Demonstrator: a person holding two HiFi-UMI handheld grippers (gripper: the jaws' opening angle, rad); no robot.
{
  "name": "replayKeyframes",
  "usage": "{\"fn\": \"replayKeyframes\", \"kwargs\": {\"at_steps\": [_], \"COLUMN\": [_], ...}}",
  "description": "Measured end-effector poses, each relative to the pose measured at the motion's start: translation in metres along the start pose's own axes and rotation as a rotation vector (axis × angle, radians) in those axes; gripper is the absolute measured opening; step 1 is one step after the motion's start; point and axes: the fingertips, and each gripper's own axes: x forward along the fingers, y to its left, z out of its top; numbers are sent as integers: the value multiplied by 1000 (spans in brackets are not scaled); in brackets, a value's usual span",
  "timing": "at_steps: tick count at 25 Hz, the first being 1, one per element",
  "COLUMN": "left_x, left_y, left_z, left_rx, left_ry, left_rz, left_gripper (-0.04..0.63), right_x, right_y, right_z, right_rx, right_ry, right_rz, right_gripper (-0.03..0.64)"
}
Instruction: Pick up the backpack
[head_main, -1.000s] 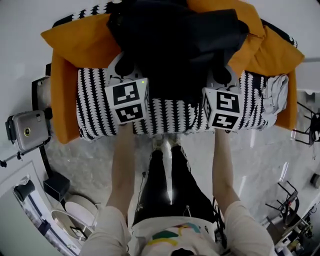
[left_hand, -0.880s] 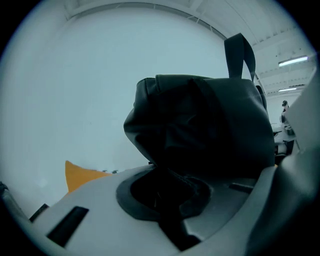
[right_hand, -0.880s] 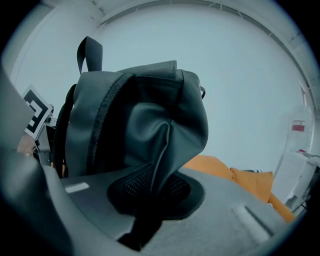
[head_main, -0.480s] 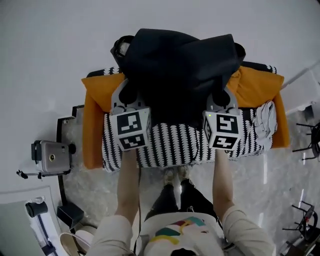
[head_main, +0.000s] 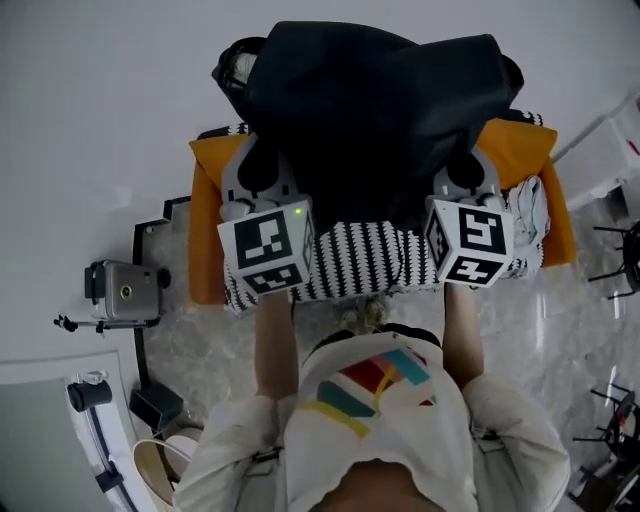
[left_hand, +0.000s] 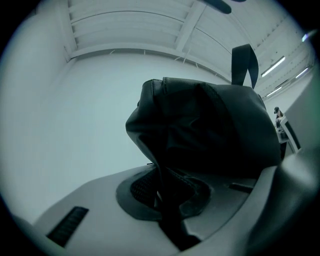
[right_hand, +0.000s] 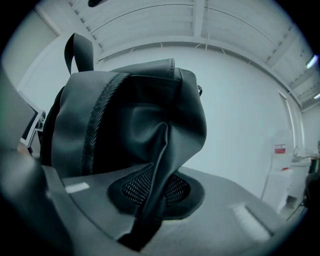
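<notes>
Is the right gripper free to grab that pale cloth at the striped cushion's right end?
Probably not: the right gripper is shut on the backpack, sharing its weight with the left gripper. The pale cloth itself lies uncovered.

No words or numbers are showing legibly anywhere. The cubes on the left gripper (head_main: 262, 172) and right gripper (head_main: 468, 178) are carrying only black-and-white square markers. A red-and-white wall sign (right_hand: 279, 149), at three o'clock, is appearing too small to read.
</notes>
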Motion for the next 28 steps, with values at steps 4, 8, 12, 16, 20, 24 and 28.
{"fn": "replayKeyframes", "kwargs": {"at_steps": [4, 8, 12, 16, 20, 24, 28], "left_x": [-32, -65, -81, -82, -82, -82, -83], "left_y": [-10, -20, -29, -38, -51, -53, -53], "left_z": [9, 1, -16, -26, -21, -18, -18], "left_rx": [44, 33, 20, 15, 18, 21, 26], "left_ry": [-17, -8, 26, 43, 34, 20, 19], "left_rz": [25, 22, 6, -3, -8, -9, -9], "left_gripper": [32, 32, 32, 32, 32, 32, 32], "right_x": [-31, -58, -77, -86, -92, -92, -91], "right_y": [4, 8, 8, 5, -9, -12, -12], "right_z": [-5, -22, -41, -47, -47, -45, -46], "right_rx": [17, 25, 32, 28, 21, 22, 28], "right_ry": [-6, -15, 17, 34, 29, 17, 23], "right_rz": [4, 29, 33, 29, 19, 18, 18], "right_gripper": [46, 48, 48, 47, 46, 46, 46]}}
